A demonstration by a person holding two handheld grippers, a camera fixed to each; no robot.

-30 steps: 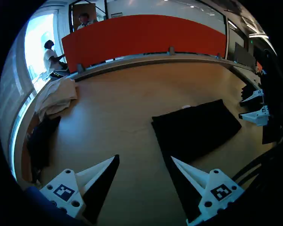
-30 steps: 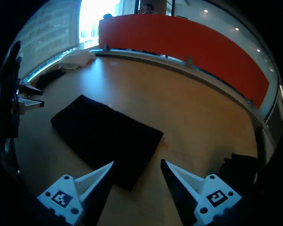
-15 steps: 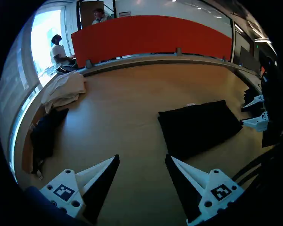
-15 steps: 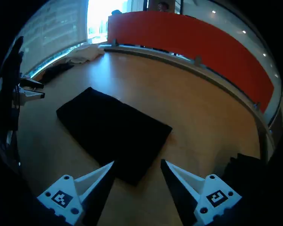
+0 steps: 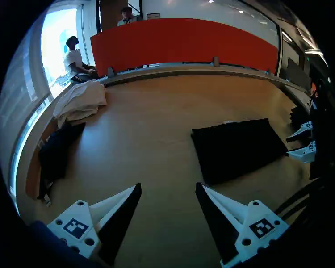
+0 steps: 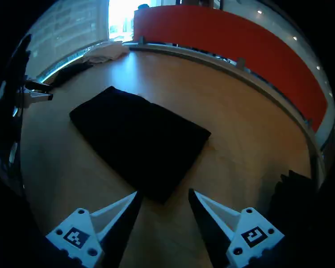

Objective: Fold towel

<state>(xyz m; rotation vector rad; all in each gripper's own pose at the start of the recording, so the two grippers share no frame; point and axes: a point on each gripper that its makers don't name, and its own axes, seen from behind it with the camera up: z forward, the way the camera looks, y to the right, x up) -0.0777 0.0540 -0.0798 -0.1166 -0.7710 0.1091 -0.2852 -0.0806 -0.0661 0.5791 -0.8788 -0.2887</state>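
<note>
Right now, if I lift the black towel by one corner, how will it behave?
The black towel lies flat, folded, so it would probably droop and unfold. On the smooth table, a push likely slides or bunches it.

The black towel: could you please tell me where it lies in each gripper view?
Left gripper view: the black towel lies right of centre, beyond the left gripper.
Right gripper view: centre-left, its near corner by the right gripper.
Shared landmark: the red partition behind it.
</note>
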